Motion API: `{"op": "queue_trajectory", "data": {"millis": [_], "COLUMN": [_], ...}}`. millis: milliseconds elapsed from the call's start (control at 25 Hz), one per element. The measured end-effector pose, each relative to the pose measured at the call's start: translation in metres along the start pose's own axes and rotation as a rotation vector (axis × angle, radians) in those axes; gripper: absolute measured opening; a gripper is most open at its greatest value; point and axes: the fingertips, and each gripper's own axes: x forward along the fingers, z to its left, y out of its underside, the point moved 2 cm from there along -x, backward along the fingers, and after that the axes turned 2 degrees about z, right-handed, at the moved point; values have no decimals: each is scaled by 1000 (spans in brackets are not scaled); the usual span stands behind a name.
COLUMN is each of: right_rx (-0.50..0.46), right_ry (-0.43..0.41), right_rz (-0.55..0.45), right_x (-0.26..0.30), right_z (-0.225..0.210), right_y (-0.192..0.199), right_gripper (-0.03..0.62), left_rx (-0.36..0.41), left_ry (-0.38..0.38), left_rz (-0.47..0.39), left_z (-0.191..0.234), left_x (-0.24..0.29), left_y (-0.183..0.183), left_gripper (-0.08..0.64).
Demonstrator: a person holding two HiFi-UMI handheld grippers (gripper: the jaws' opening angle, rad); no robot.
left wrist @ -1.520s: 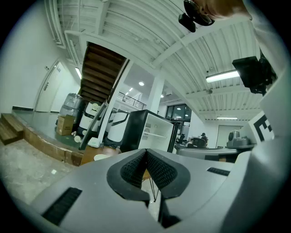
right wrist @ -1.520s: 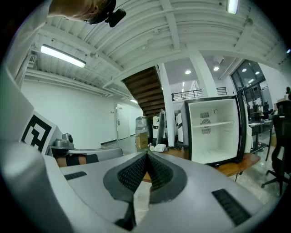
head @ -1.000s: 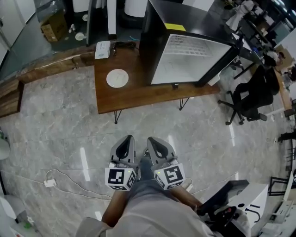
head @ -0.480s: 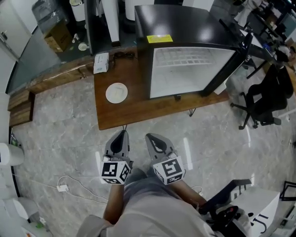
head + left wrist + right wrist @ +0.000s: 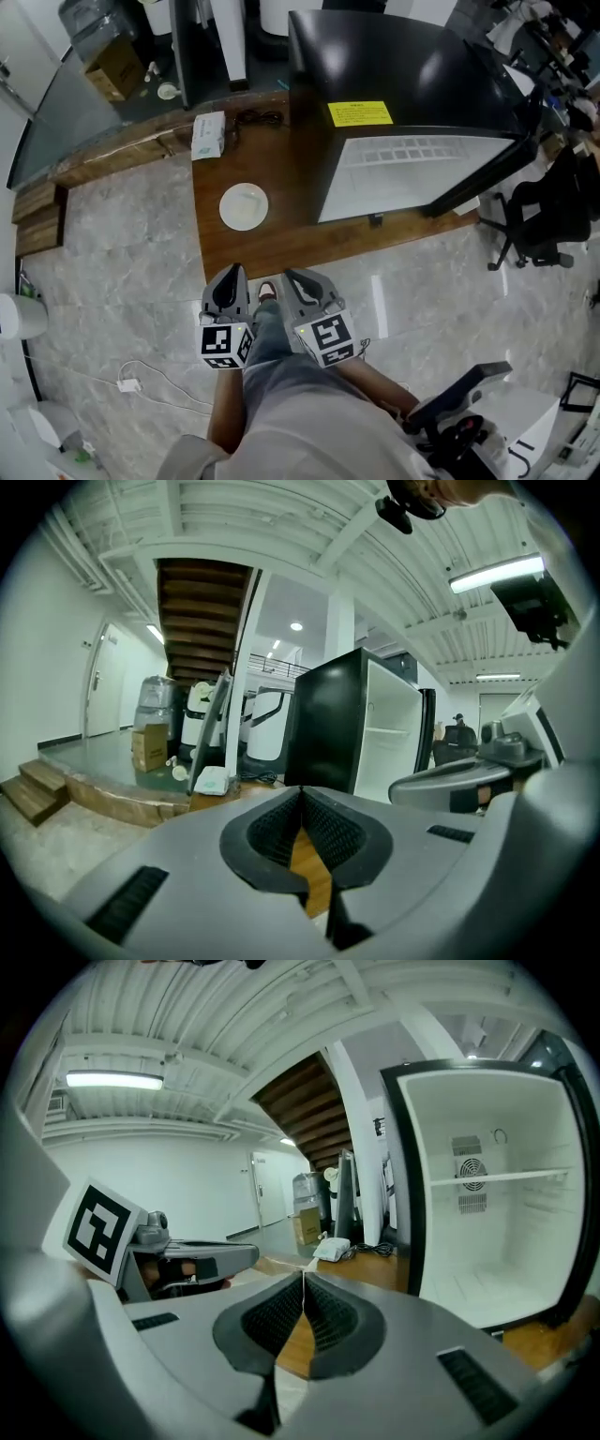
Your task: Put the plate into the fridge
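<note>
At the far left, a brown cardboard box (image 5: 117,80) sat on the floor, far back. A small white pack (image 5: 208,134) lay on the back left corner of the wooden table (image 5: 281,248). The white plate (image 5: 244,206) lay flat on the left part of that table. It was a little way left of the fridge, not inside it.

The left gripper (image 5: 232,273) was over the floor, just in front of the table's near edge. Its two fingers were pressed together with nothing between them. The right gripper (image 5: 296,277) was just beside it. Its fingers were pressed together too, and they held nothing.

The black fridge (image 5: 412,84) stood on the right part of the table with its door open. It was white inside, with a shelf (image 5: 497,1177). A yellow sticker (image 5: 360,113) was on its top. A black office chair (image 5: 539,220) stood on the floor at the right.
</note>
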Motion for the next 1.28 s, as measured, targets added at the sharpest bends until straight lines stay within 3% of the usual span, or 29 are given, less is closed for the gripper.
{"op": "queue_trajectory", "data": {"millis": [240, 480, 680, 840, 880, 960, 1120, 1280], "right_rx": [15, 143, 251, 399, 428, 472, 521, 571], "right_ry": [68, 180, 247, 228, 221, 220, 251, 269], "right_rz": [170, 295, 401, 470, 473, 484, 500, 505], "right_x": [149, 252, 296, 318, 323, 329, 338, 344], "right_z": [0, -29, -66, -89, -95, -104, -116, -121], "right_y": [-4, 21, 57, 87, 89, 95, 106, 118], "right_gripper": [18, 18, 20, 20, 20, 20, 20, 20], "left_rx": [26, 38, 64, 51, 64, 91, 137, 37], "left_ry": [110, 237, 369, 475, 492, 519, 548, 617], "left_rz": [141, 338, 521, 668, 700, 765, 860, 922], "left_z": [121, 210, 247, 267, 272, 281, 290, 285], "left_x": [86, 176, 235, 271, 280, 294, 316, 326], "left_y": [6, 38, 67, 90, 93, 99, 116, 130], "left_gripper": [20, 20, 21, 23, 29, 107, 109, 109]}}
